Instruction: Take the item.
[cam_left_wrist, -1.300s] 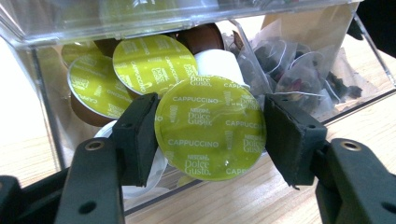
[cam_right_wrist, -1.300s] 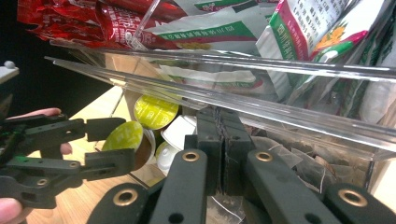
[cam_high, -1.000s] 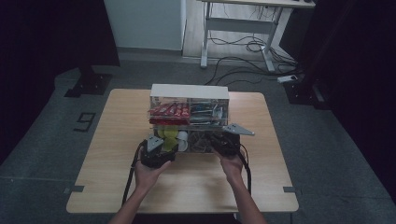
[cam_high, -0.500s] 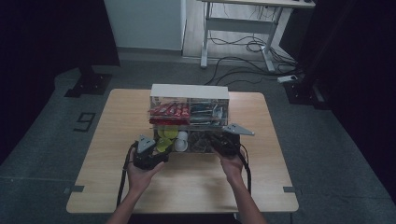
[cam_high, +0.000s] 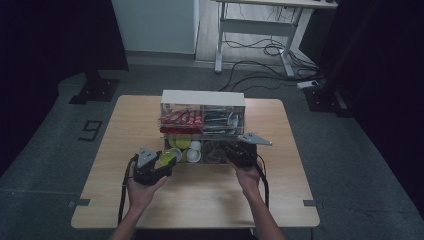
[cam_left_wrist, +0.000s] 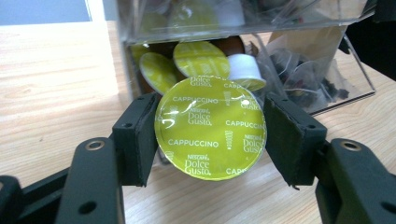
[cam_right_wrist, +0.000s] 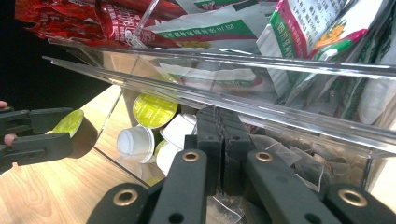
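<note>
Cappuccino capsule (cam_left_wrist: 210, 128) — a lime-green foil-lidded pod printed "Dolce Gusto" — sits clamped between the two black jaws of the left gripper (cam_left_wrist: 210, 135), foil face toward the camera, held just above the wooden table (cam_high: 200, 200) and just in front of the lower left bay of the clear acrylic organizer (cam_high: 202, 127). Behind it in that bay lie more green capsules (cam_left_wrist: 201, 58) and a white capsule (cam_left_wrist: 243, 70). In the high view the left gripper (cam_high: 159, 162) is at the organizer's front left corner. The right gripper (cam_right_wrist: 219, 140) has its jaws pressed flat together with nothing between them, pointed at the lower right bay of tea bags (cam_right_wrist: 299, 163) — under the clear shelf that carries red packets (cam_right_wrist: 93, 18) and green-and-white sachets (cam_right_wrist: 299, 28).
</note>
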